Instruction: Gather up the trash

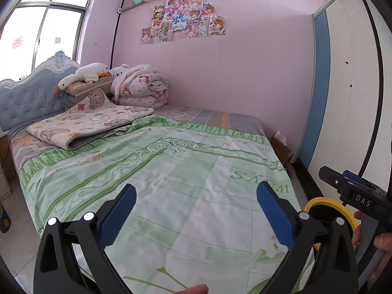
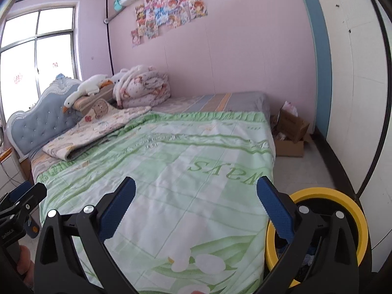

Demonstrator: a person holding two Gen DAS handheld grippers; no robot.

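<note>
A yellow-rimmed trash bin point(image 2: 343, 196) lined with a black bag stands on the floor at the bed's near right corner; it also shows in the left wrist view point(image 1: 325, 202). My left gripper point(image 1: 196, 196) is open and empty above the green bedspread point(image 1: 171, 171). My right gripper point(image 2: 196, 191) is open and empty over the same bedspread point(image 2: 183, 159), its right finger in front of the bin. The right gripper's body shows in the left wrist view point(image 1: 355, 193); the left gripper's body shows in the right wrist view point(image 2: 19, 205). No loose trash shows on the bed.
A folded bear-print mat point(image 1: 85, 122), a goose plush point(image 1: 83, 74) and a rolled quilt point(image 1: 142, 85) lie near the blue headboard point(image 1: 27, 98). Open cardboard boxes point(image 2: 291, 129) sit on the floor past the bed's far right corner. A white wardrobe point(image 2: 355, 85) stands right.
</note>
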